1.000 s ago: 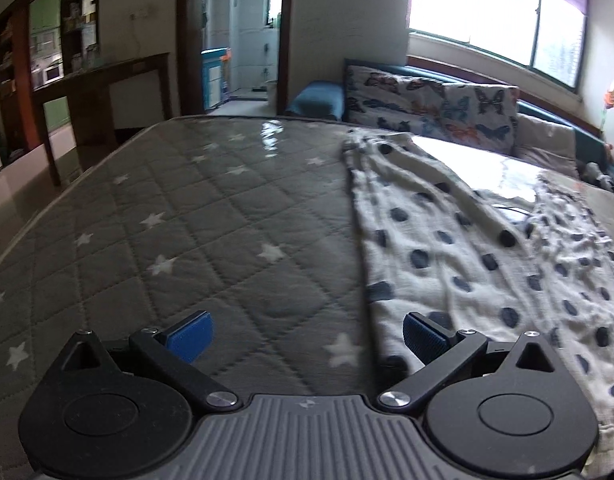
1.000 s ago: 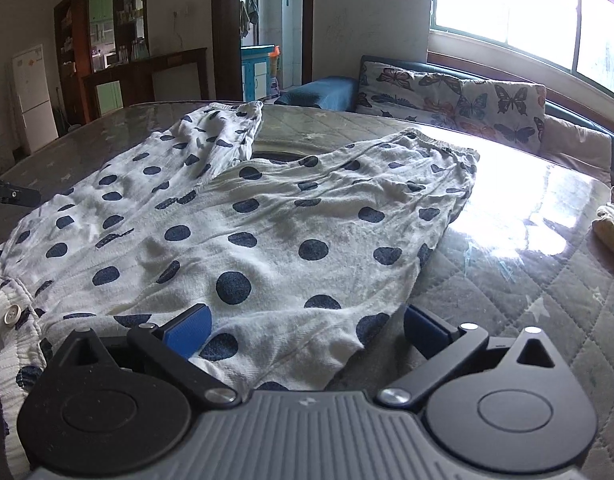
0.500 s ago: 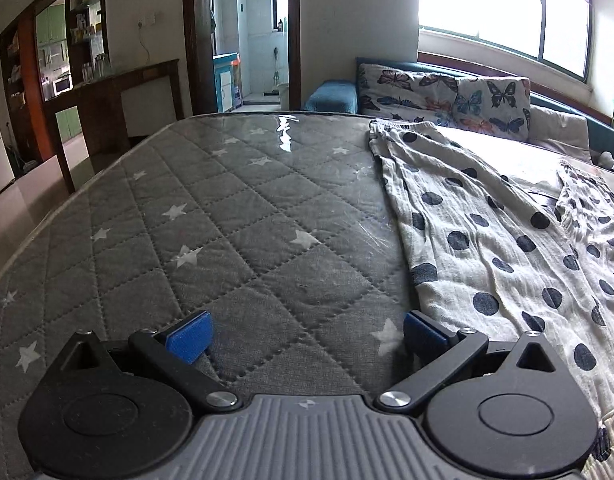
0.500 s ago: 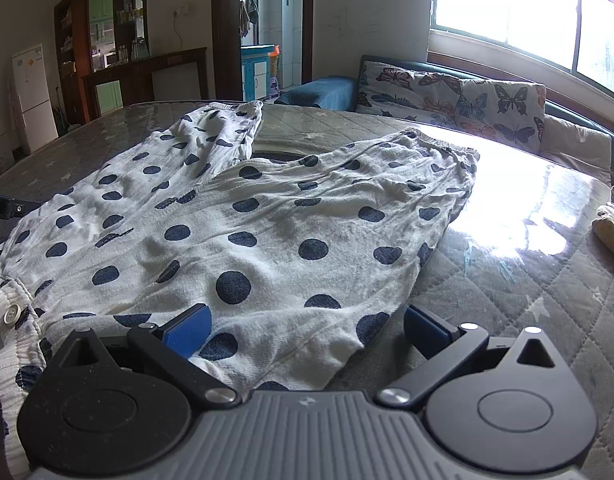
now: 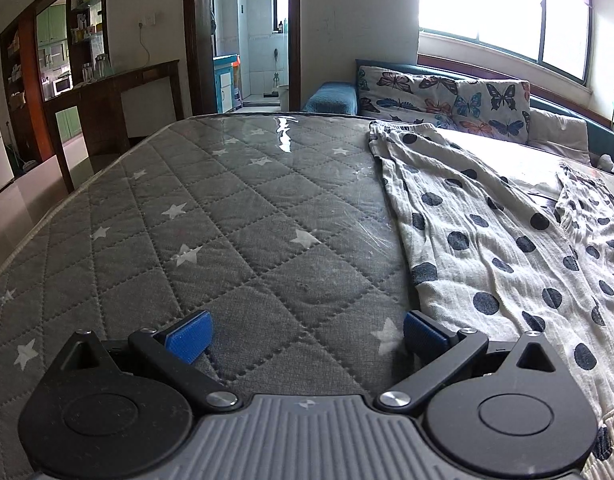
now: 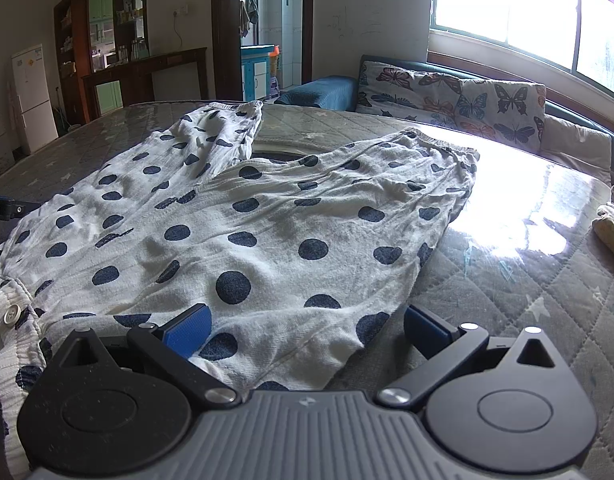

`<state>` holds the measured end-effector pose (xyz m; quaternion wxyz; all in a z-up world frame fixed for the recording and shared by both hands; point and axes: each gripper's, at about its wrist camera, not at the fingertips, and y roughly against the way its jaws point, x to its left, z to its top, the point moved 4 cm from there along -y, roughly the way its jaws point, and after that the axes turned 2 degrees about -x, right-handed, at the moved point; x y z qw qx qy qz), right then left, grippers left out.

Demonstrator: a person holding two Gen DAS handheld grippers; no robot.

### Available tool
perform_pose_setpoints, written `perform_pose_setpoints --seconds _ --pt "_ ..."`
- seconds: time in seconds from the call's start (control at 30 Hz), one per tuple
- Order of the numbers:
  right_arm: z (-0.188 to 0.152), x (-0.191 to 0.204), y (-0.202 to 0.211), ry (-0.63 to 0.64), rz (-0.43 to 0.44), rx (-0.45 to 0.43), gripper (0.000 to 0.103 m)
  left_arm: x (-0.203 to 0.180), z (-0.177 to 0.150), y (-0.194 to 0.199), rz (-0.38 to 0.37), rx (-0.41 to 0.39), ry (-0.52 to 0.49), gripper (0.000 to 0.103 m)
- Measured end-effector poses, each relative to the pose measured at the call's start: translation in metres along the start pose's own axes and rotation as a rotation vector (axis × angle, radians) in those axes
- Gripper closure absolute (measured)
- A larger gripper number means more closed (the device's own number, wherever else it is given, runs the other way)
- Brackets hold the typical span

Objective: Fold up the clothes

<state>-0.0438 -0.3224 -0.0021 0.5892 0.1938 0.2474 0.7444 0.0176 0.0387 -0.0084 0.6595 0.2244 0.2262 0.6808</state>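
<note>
White trousers with dark blue dots [image 6: 267, 224] lie spread on a grey quilted mattress [image 5: 227, 240], both legs running away from me and the buttoned waistband at the near left. My right gripper [image 6: 307, 330] is open and empty, low over the near hem edge of the trousers. My left gripper [image 5: 307, 332] is open and empty over bare mattress, just left of the trousers' left edge [image 5: 487, 248]. A part of the left gripper shows at the left edge of the right wrist view [image 6: 11, 208].
A butterfly-print cushion [image 5: 443, 100] and a blue sofa stand beyond the mattress under a bright window. A dark wooden counter [image 5: 119, 96] and a doorway are at the far left. A yellowish cloth [image 6: 611, 228] lies at the right edge.
The left gripper has moved left, off the trousers' edge onto bare mattress, so the trousers now sit further right in its view. The right gripper has stayed still. Both stay open.
</note>
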Motion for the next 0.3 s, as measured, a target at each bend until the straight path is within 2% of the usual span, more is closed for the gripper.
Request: perform_pose_setpoints --seconds 0.3 --pt "-0.0015 0.0034 0.0009 0.005 -0.004 0.003 0.000 -0.0008 -0.0017 0.0005 0.000 -0.001 0.000 0.000"
